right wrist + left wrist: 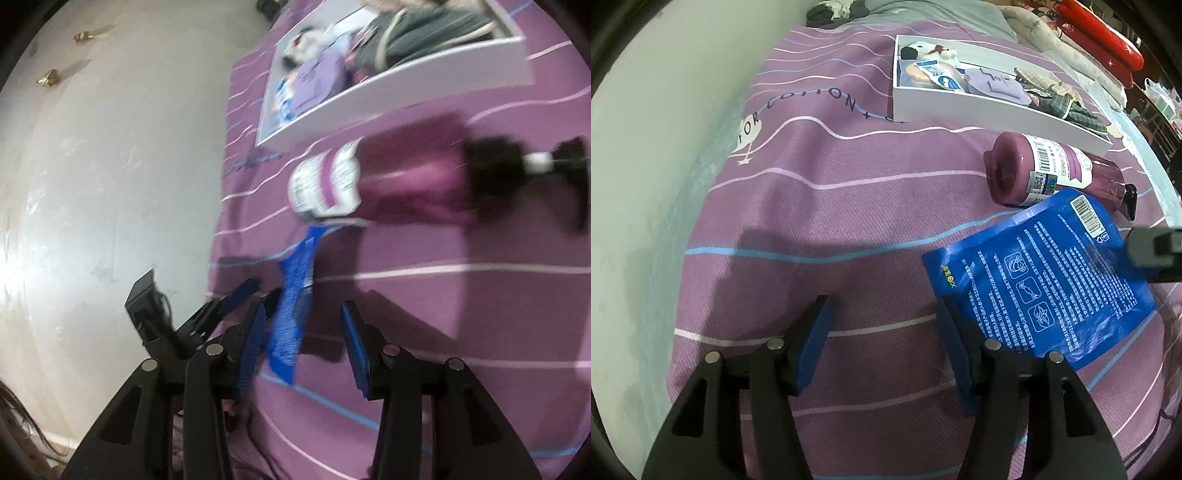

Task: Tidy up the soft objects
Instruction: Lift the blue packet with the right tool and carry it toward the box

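A blue printed pouch (1041, 273) lies on the purple striped bed cover (831, 206), just right of my left gripper (882, 332), which is open and empty. In the blurred right wrist view the pouch (291, 306) appears edge-on between the spread fingers of my open right gripper (303, 332), nearer the left finger; contact is unclear. A purple pump bottle (1052, 170) lies on its side beyond the pouch, also in the right wrist view (399, 184). A white box (979, 107) behind it holds a plush toy (931, 62), a lilac soft item and plaid cloth.
A pale wall (646, 147) borders the bed on the left. Red cushions (1108, 40) and folded quilts lie beyond the box. The right gripper's tip (1156, 251) shows at the left view's right edge. The left gripper (207, 317) shows in the right wrist view.
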Available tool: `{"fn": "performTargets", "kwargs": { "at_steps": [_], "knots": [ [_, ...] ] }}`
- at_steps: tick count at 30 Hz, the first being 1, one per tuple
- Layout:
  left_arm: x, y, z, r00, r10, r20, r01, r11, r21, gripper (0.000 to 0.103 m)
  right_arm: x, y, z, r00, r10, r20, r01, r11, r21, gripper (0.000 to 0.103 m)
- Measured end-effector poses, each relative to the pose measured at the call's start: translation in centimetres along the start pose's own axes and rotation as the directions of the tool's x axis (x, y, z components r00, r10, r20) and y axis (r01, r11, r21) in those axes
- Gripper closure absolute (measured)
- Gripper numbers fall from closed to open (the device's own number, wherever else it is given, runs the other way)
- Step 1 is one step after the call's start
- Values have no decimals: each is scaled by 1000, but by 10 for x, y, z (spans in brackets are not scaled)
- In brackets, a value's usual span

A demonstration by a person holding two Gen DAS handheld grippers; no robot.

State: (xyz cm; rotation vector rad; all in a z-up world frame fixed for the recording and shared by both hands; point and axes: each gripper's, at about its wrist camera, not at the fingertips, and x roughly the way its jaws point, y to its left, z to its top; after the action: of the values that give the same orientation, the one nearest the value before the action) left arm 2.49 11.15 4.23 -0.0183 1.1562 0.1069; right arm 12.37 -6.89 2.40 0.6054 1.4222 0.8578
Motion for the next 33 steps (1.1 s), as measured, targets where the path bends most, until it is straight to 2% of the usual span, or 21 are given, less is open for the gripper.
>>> {"fn": "performTargets", "kwargs": {
  "at_steps": [2,4,7,11,15,22,27,33],
  "knots": [
    [0,0,0,1000,-3,-1,3,1000,1,44,11,6,-1,1000,-11,-23,11,1000,-13,67],
    [-1,0,2,1000,-5,-1,5,1000,4,44,23,9,-1,999,-20,-43,19,1000,-14,89],
    [-2,3,3,1000,-20,-2,20,1000,-9,44,29,12,-1,999,-22,-24,21,999,-27,97],
    [-8,3,8,999,-36,9,36,999,-15,44,23,17,-3,1000,-22,8,22,999,-48,100],
    [-17,0,18,998,-52,44,52,999,-8,44,6,29,-4,995,-71,65,78,989,-123,101],
    [-32,-3,44,985,-105,137,109,994,-21,42,-19,49,11,982,-104,155,137,966,-219,102],
    [-32,-4,69,977,-131,170,142,988,-53,41,-33,53,34,972,-92,215,141,964,-227,102],
    [-30,-4,102,958,-147,246,169,983,-70,31,-46,52,64,957,-69,283,129,971,-200,102]
  ]
}}
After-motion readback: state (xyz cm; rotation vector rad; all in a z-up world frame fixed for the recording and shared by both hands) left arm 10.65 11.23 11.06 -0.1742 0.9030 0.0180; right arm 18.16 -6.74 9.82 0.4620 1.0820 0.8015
